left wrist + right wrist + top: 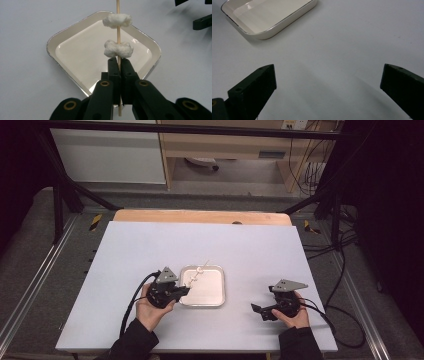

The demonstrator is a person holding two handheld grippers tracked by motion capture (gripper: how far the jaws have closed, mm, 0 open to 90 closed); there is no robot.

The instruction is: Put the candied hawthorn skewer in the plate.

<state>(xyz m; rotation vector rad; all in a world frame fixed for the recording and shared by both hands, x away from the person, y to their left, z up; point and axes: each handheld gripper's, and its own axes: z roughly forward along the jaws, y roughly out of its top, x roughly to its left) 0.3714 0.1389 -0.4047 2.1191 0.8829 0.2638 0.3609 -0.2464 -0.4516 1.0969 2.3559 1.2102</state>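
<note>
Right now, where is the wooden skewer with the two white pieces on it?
The skewer is clamped in the left gripper and held over the white tray near the table's middle; the open right gripper is off to the tray's right.

My left hand-held gripper (186, 290) sits at the left edge of the tray (214, 295), jaws pinched on a skewer (199, 271). The skewer slants up and away over the tray, white lumps (194, 278) threaded on it, its tip past the far rim. My right hand-held gripper (260, 310) rests low over the white surface (150, 245), well right of the tray, jaws pointing left. A cable (131, 307) trails from the left one.
</note>
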